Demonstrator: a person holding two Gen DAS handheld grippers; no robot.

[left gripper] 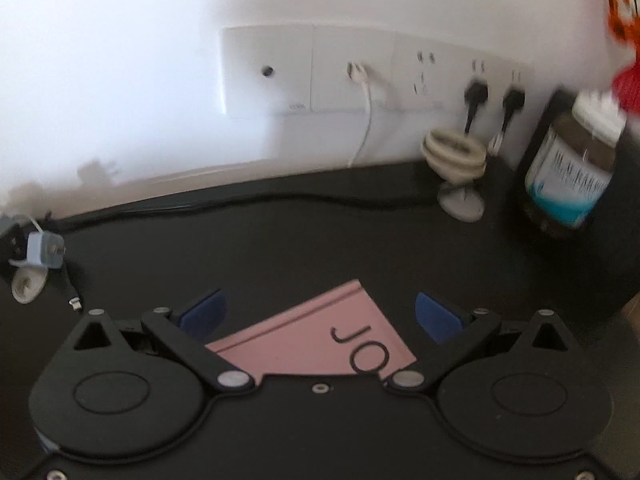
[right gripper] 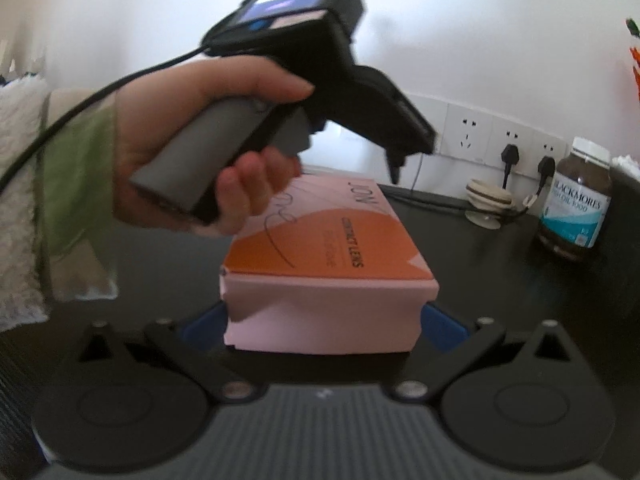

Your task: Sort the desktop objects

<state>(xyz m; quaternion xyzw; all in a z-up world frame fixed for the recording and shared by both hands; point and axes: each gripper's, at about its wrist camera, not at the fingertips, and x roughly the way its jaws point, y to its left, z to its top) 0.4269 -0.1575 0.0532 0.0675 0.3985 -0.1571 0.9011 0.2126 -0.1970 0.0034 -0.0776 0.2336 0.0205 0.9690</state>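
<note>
A pink and orange contact lens box (right gripper: 324,256) sits between the blue pads (right gripper: 442,330) of my right gripper (right gripper: 324,326), which press on its two sides. A hand (right gripper: 224,120) holds my left gripper (right gripper: 395,166) above the far end of the box. In the left wrist view, my left gripper (left gripper: 320,314) stands open with its blue pads (left gripper: 204,312) wide apart. A pink corner of the box (left gripper: 316,338) lies below them without touching. The box's underside is hidden, so I cannot tell whether it rests on the black desk (left gripper: 280,248).
A brown fish oil bottle (right gripper: 576,200) stands at the right beside a black container (left gripper: 604,248). A coiled beige cable (left gripper: 456,152) lies by the wall under a row of sockets (left gripper: 380,74) with plugs. A small grey adapter (left gripper: 42,250) lies at the far left.
</note>
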